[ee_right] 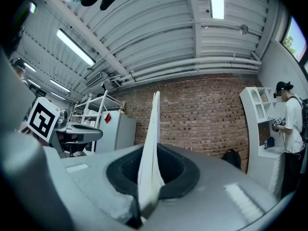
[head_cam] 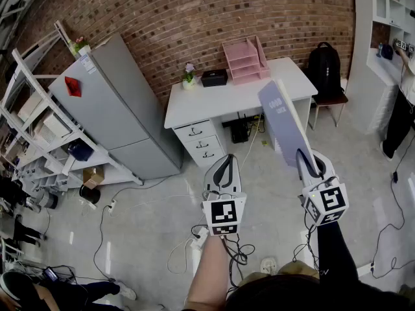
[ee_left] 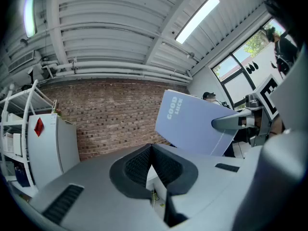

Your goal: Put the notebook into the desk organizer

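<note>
bottom centre of the head view, the left gripper (head_cam: 224, 167) points level, its jaws pressed together at the tips with nothing between them. at lower right, the right gripper (head_cam: 307, 164) is clenched on the bottom edge of the notebook (head_cam: 281, 116). the notebook stands up in the air over the floor, leaning a little left, well short of the desk (head_cam: 214, 102). in the right gripper view it shows edge-on at centre, pinched between the jaws. in the left gripper view its blue cover, printed "good luck", fills the centre right. cables (head_cam: 227, 248) lie on the floor at the bottom of the frame. further up, the white desk stands against the brick wall (head_cam: 194, 18). the pink organizer (head_cam: 244, 60) sits on its back right corner, with what looks like a black box (head_cam: 214, 78) and a flower pot (head_cam: 189, 78) to its left. a grey fridge (head_cam: 117, 109) stands left of the desk, and a backpack (head_cam: 324, 67) stands to its right.
</note>
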Demonstrator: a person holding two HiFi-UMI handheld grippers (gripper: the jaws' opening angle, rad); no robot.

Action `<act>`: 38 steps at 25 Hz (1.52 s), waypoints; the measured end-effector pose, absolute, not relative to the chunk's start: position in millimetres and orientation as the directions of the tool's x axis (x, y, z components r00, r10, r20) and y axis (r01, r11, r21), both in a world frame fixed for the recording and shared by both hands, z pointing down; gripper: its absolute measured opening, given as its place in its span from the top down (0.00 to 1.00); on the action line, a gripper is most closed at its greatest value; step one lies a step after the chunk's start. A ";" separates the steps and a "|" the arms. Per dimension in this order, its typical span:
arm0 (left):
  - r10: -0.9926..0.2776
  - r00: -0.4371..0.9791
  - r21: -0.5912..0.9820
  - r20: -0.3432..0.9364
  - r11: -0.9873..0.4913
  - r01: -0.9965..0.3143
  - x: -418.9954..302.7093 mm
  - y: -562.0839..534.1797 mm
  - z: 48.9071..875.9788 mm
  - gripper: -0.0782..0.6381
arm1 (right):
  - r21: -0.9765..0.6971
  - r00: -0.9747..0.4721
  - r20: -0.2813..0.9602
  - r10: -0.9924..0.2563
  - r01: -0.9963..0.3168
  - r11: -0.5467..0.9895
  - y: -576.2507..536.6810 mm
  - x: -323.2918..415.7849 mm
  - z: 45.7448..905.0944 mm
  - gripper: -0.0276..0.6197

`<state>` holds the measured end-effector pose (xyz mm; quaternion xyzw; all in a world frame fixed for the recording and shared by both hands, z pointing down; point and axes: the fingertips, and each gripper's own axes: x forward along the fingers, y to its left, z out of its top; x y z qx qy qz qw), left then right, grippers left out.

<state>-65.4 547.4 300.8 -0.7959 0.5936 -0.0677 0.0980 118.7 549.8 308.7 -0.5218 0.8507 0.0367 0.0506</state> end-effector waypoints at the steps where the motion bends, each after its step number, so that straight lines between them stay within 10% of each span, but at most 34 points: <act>1: -0.958 0.288 -0.237 -0.011 -0.277 -0.931 -64.9 546.8 300.3 0.88 | 0.011 -0.450 -0.126 -0.884 -0.892 0.453 549.0 119.0 308.1 0.91; 38: -0.957 0.288 -0.249 -0.037 -0.270 -0.930 -73.1 422.5 301.4 0.88 | -0.039 -0.463 -0.145 -0.875 -0.881 0.472 420.6 117.0 326.9 0.91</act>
